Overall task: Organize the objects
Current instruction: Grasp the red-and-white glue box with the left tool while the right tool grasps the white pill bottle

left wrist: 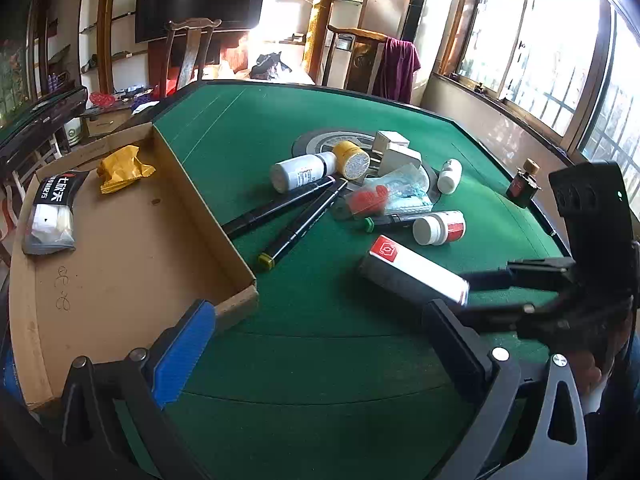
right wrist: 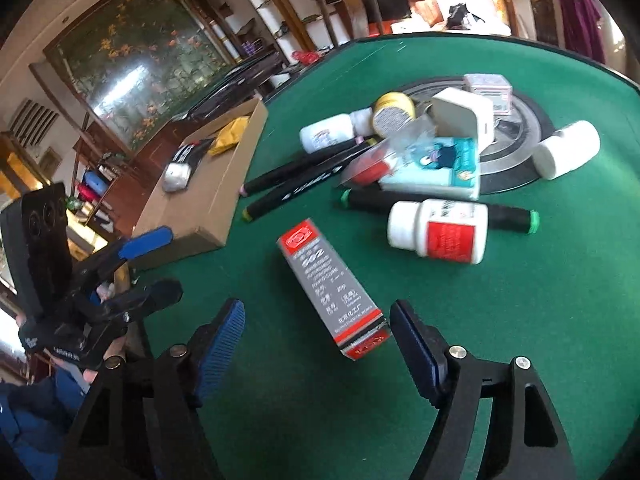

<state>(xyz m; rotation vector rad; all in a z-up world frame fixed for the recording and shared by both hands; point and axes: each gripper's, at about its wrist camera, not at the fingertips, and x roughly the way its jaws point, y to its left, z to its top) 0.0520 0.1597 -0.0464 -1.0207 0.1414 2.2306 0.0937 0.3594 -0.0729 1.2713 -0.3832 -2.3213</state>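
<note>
A grey box with red ends lies on the green felt table. Its near end sits between the fingers of my right gripper, whose blue pads stand apart from it on both sides, so the gripper is open. The left wrist view shows the same box with my right gripper at its right end. My left gripper is open and empty over the felt, next to the corner of a shallow cardboard box. A yellow packet and a black-and-white packet lie in that box.
A pile sits mid-table: black markers, white bottles, a yellow-lidded jar, white boxes and a teal packet. A small dark bottle stands near the right edge. Wooden chairs stand behind the table.
</note>
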